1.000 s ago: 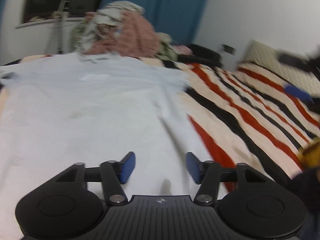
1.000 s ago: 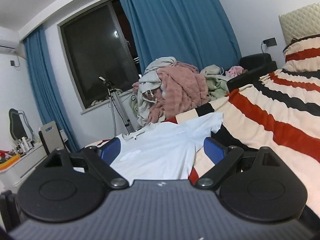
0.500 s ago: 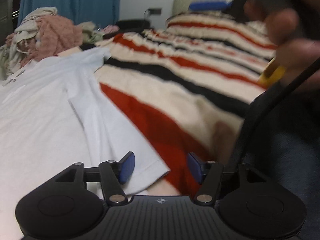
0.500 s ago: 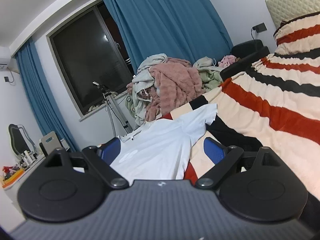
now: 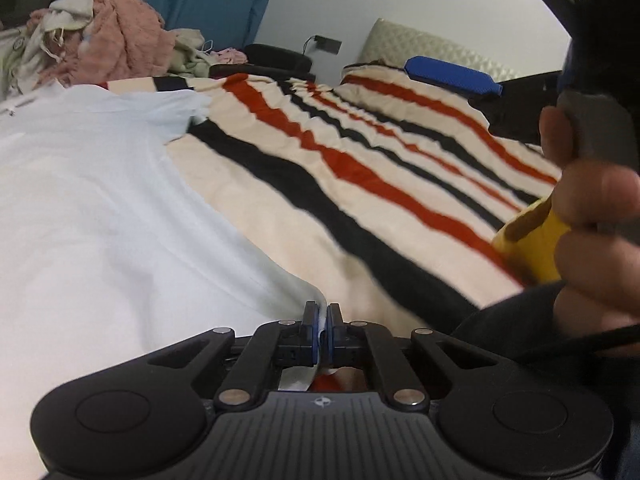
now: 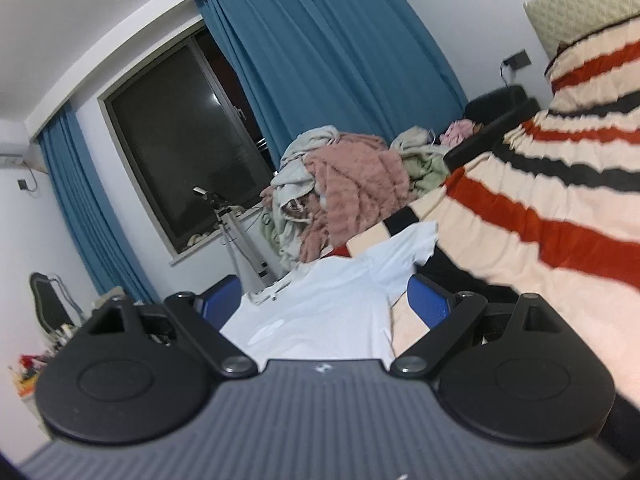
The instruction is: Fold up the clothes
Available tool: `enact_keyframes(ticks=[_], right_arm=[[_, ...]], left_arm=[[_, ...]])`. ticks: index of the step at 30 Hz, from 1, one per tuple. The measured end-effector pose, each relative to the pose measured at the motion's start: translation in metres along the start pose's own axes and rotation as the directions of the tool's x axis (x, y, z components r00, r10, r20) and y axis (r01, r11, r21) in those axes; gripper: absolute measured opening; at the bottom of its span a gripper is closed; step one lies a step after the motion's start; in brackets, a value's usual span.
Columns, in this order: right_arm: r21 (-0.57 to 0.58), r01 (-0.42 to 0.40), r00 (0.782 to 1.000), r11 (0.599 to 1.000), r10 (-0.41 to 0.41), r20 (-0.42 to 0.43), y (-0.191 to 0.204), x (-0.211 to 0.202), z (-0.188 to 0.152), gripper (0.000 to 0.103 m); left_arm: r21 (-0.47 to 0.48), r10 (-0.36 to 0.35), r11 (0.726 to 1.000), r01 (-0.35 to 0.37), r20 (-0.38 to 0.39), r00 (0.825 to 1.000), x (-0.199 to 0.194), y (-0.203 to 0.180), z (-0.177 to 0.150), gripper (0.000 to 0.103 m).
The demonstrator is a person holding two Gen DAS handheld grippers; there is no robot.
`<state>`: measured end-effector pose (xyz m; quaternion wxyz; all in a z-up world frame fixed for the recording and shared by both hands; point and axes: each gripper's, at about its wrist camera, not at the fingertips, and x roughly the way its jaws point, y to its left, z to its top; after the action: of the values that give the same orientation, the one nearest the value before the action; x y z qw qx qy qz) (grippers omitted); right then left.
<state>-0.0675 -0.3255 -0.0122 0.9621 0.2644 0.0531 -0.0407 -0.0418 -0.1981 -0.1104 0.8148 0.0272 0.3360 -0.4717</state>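
A pale blue short-sleeved shirt lies spread flat on a striped blanket; it also shows in the right wrist view as the shirt. My left gripper is shut on the shirt's near right corner at the hem, and a strip of fabric shows between the pads. My right gripper stands open above the near edge, nothing between its fingers. In the left wrist view, a blue fingertip of that right gripper and the hand holding it appear at the right.
A heap of pink, cream and green clothes is piled at the far end of the bed. Behind it are a dark window and blue curtains. A tripod stands by the window. A padded headboard is at the right.
My left gripper swung right along the shirt to its near corner and closed on the hem. The right gripper rolled slightly and stayed open.
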Motion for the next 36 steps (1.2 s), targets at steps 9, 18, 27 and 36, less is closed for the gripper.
enact_keyframes(ticks=[9, 18, 27, 36], right_arm=[[-0.149, -0.028, 0.999, 0.988, 0.024, -0.028, 0.020, 0.002, -0.006, 0.091], [-0.217, -0.011, 0.999, 0.976, 0.001, -0.048, 0.032, 0.010, -0.012, 0.091], [-0.297, 0.006, 0.997, 0.955, -0.030, -0.076, 0.049, 0.023, -0.024, 0.091], [-0.365, 0.011, 0.994, 0.931, -0.049, -0.095, 0.063, 0.032, -0.033, 0.091]], left_arm=[[-0.054, 0.119, 0.992, -0.118, 0.017, 0.993, -0.036, 0.014, 0.004, 0.077], [-0.094, 0.335, 0.941, -0.324, 0.131, 0.933, -0.123, 0.063, 0.029, 0.095], [-0.139, 0.504, 0.863, -0.485, 0.269, 0.821, -0.185, 0.085, 0.045, 0.103], [-0.279, 0.604, 0.795, -0.539, 0.269, 0.750, -0.228, 0.106, 0.029, 0.103]])
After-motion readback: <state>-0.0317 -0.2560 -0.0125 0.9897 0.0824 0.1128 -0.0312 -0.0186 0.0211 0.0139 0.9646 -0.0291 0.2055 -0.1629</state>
